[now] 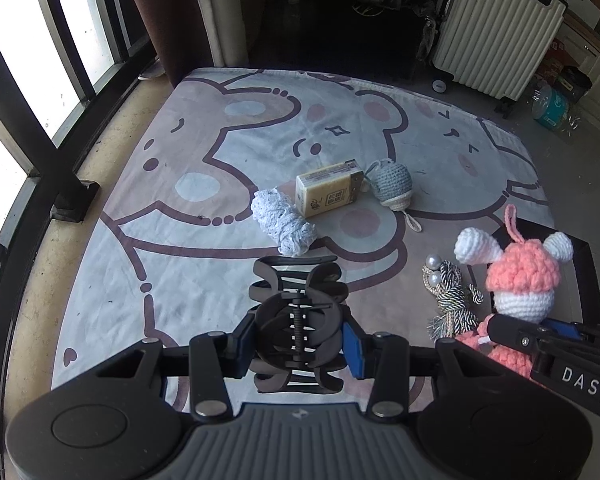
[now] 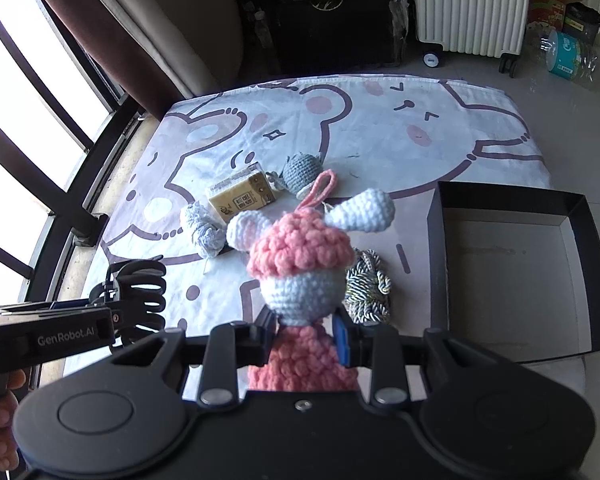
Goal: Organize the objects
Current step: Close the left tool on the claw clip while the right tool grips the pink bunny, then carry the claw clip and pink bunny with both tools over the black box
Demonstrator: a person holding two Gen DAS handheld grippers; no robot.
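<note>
My left gripper (image 1: 298, 344) is shut on a black hair claw clip (image 1: 298, 320), held above the cartoon bear mat (image 1: 160, 272); the clip also shows in the right wrist view (image 2: 140, 292). My right gripper (image 2: 302, 338) is shut on a pink and white crochet doll (image 2: 300, 264), which also shows in the left wrist view (image 1: 520, 280). An open black box (image 2: 512, 276) with a pale floor lies to the right of the doll. On the mat lie a yellow tissue pack (image 1: 328, 192), a blue-white knit roll (image 1: 284, 222), a grey crochet toy (image 1: 392, 184) and a striped cord with pearls (image 1: 452, 296).
A window with dark bars (image 1: 32, 92) and a curtain (image 1: 160, 12) run along the left. A white ribbed suitcase (image 1: 496, 28) stands at the back right, beside bottles and boxes (image 1: 552, 108). Dark furniture (image 1: 340, 12) stands behind the mat.
</note>
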